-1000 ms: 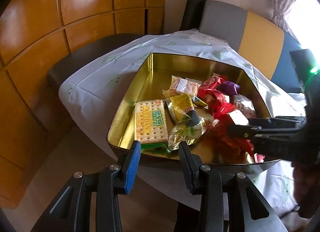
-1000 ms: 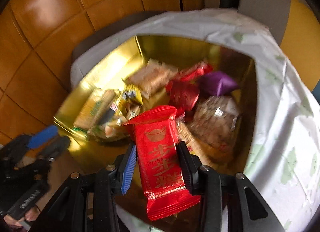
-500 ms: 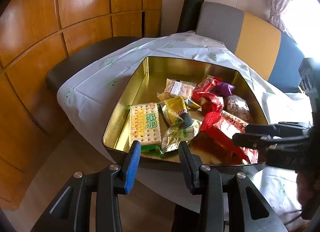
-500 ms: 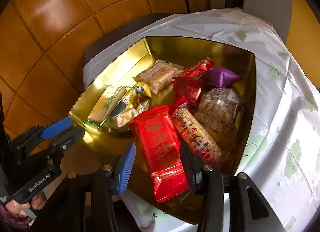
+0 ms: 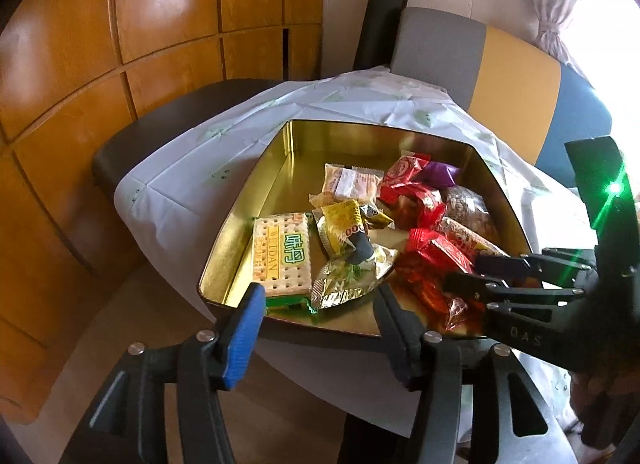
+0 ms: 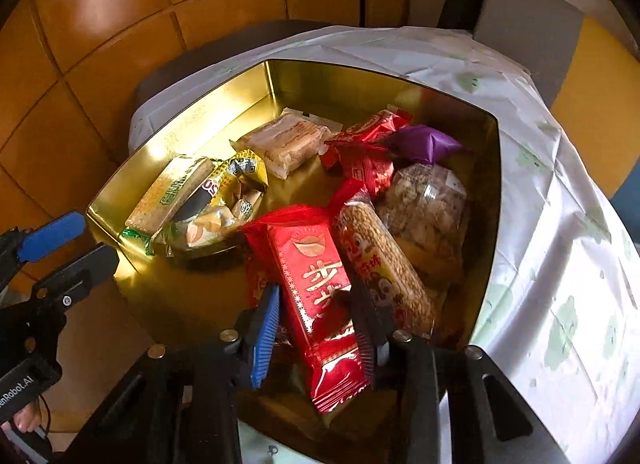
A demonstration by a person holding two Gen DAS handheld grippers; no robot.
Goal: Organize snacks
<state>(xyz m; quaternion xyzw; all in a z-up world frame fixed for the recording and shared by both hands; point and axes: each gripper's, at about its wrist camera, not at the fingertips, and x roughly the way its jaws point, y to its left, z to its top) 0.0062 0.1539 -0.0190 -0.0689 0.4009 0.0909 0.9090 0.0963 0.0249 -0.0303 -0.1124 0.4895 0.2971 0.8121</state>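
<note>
The right gripper [image 6: 314, 318], jaws just closing, is pinching the red packet [image 6: 316, 296], its long axis pointing into the gold tin [image 6: 192, 132]. A biscuit bar [image 6: 380, 264] is lying alongside. The left gripper [image 5: 320, 300], jaws just widening, is holding nothing

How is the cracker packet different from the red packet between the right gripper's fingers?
The cracker packet is pale with green letters; the red packet is shiny red with gold characters. The cracker packet lies free at the gold tin's left side, no fingers around it; the red packet sits between the right gripper's fingers. Both are long, flat and sealed.
</note>
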